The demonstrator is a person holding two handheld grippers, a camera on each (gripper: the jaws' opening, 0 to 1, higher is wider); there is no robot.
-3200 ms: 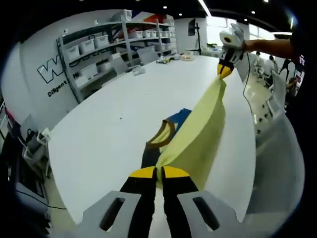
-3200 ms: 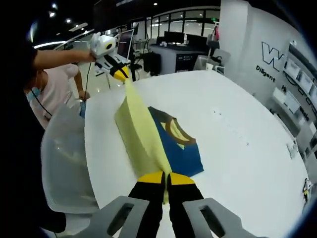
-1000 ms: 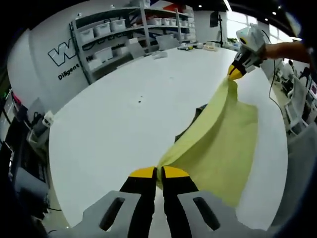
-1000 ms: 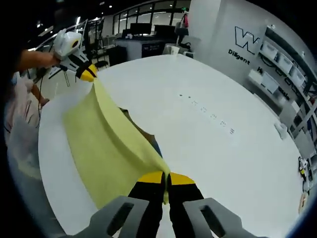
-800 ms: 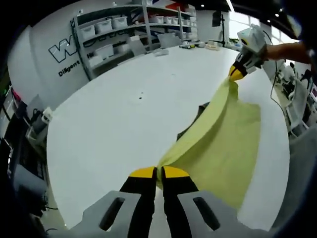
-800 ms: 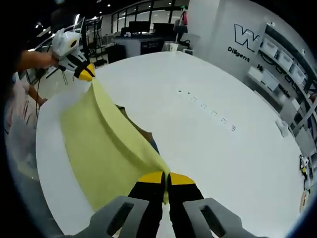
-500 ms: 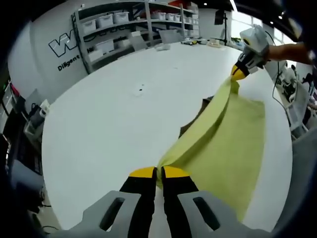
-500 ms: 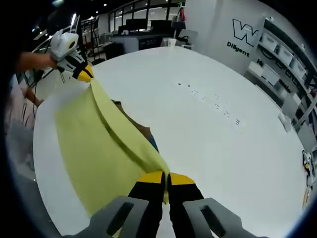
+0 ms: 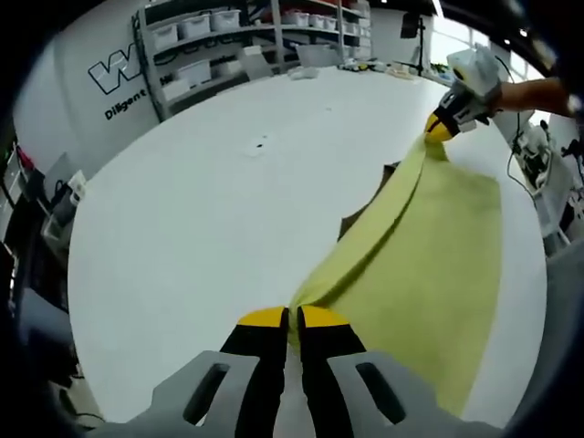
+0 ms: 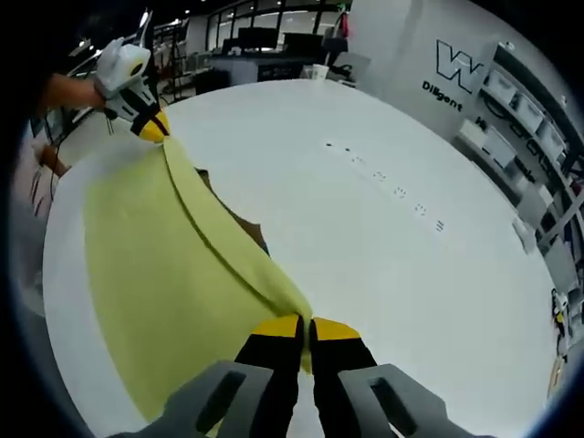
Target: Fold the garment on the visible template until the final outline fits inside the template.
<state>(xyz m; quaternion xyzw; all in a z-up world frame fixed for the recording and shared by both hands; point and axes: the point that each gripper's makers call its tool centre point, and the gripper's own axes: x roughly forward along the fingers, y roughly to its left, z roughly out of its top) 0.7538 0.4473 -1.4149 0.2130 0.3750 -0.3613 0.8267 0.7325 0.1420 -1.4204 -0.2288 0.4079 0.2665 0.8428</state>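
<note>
The left gripper point(image 9: 293, 321) has its jaws pinched tight on one corner of the yellow garment point(image 9: 429, 265), and the right gripper point(image 10: 304, 330) is clamped the same way on another corner. Between the two, the top edge of the cloth runs as a taut ridge, and the rest of the sheet drapes down from it and spreads over the white table point(image 9: 210, 210). A bit of dark and brown fabric point(image 10: 239, 222) peeks out from under the yellow fold; what it belongs to is not clear, and no template outline can be made out. The cloth looks thin, light and limp, so it will probably sag and crease wherever it is not held. Corners and hems seem the best places to grip, since a pinch in the middle would likely just bunch it. On the wall point(image 10: 474, 55) there is a large outlined "W" and a smaller word beginning "Diligent"; the remainder is cut off. Shelves point(image 9: 237, 46) with pale bins stand past the table.
</note>
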